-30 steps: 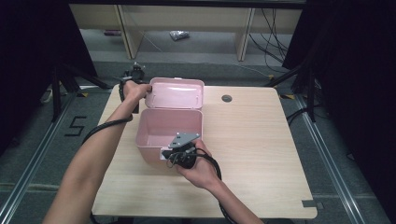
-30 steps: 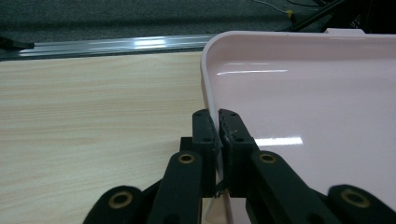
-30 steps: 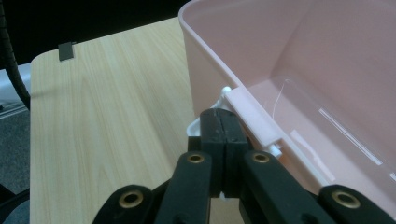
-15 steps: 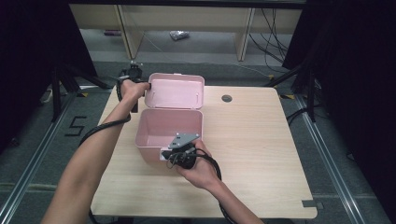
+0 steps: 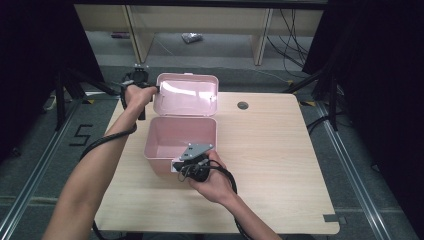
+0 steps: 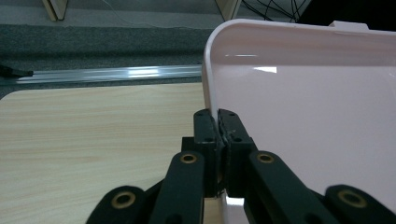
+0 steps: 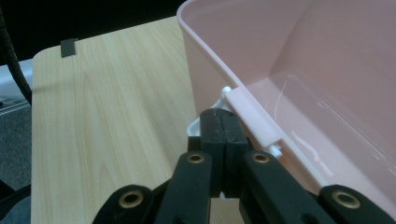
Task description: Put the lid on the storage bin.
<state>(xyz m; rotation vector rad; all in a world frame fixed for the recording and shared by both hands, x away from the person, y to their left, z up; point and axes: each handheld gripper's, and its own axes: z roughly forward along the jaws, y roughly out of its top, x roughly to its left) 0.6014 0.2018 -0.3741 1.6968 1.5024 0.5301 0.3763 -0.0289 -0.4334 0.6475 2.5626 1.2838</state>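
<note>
Tabletop [image 5: 280,150]: light wood-grain, with a small round dark grommet [image 5: 243,105] toward the far edge; it carries the pink box a little left of centre.

Pink box [image 5: 172,145]: open and empty as far as the high view shows; the base sits flat on the tabletop, its near wall facing the person.

Lid [image 5: 187,95]: hinged at the far side of the base, now standing nearly upright with its glossy inner face toward the camera. Half a second ago it leaned slightly farther back; the change is small, so the lid looks close to the end of its swing.

Left gripper [image 6: 217,122]: fingers pinched shut on the lid's left edge, the thin pink rim sandwiched between them; the left hand [image 5: 137,95] holds it at the far left corner of the box.

Right gripper [image 7: 223,122]: fingers closed on the white latch tab [image 7: 224,93] at the front of the base, just under the rim, in the same spot as a second ago.

Meaning: judging from this, opening is essentially done, with the right side steadying the base while the left controls the lid.
</note>
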